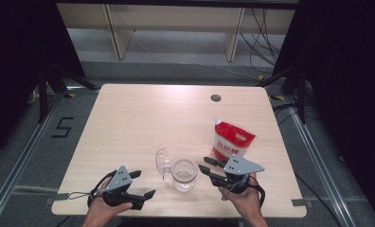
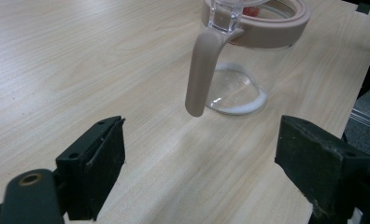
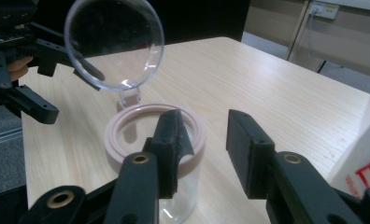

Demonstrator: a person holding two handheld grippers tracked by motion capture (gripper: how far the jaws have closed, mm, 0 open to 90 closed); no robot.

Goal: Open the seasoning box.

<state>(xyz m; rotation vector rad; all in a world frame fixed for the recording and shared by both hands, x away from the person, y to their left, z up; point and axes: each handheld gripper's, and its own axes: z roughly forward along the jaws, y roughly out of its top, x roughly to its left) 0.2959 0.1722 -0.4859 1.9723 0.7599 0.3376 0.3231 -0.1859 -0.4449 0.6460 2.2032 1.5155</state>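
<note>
A clear glass jar [image 1: 184, 175] with a beige rim [image 3: 127, 135] stands near the table's front edge. Its round clear lid [image 1: 163, 161] is swung up and back on its hinge, and a beige clasp [image 2: 202, 70] hangs down the jar's side. My right gripper [image 1: 203, 163] sits just right of the jar, jaws parted, with nothing between them [image 3: 204, 140]. My left gripper [image 1: 146, 183] lies at the front left, wide open and empty, pointing at the jar [image 2: 248, 51]. A red and white pouch [image 1: 232, 142] stands behind the right gripper.
The light wooden table [image 1: 143, 118] has a small round grommet [image 1: 216, 98] near its far edge. Dark curtains and metal rails flank the table. The pouch's edge [image 3: 360, 158] is close on the right gripper's right.
</note>
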